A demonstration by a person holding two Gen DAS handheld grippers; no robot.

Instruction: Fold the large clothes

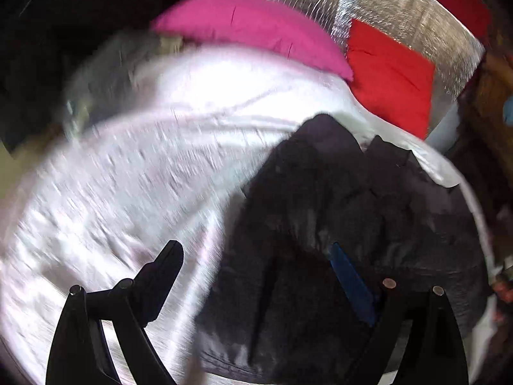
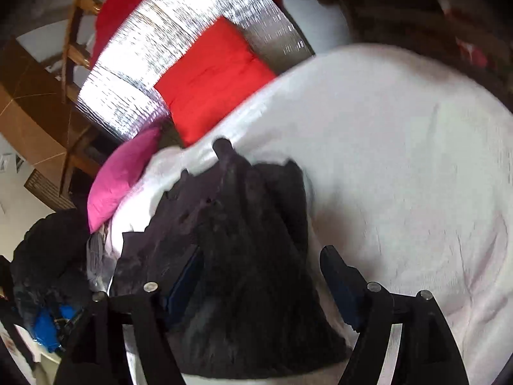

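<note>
Jaws apart, dark garment [image 2: 243,243] on white sheet [image 2: 400,160]

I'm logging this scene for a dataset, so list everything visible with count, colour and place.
Dark crumpled garment: one, black-purple, lying on the bed between both grippers' fingers.
White bed sheet: one, white, covering the bed under the garment.
Pink pillow: one, magenta, at the head of the bed.
Red cushion: one, red, beside the pink pillow against the foil.
Silver foil panel: one, silver, behind the cushions.
Pile of dark clothes: one, dark with blue, off the bed's side.
Left gripper: one, black, fingers apart, garment between.
Right gripper: one, black, fingers apart, garment between.
</note>
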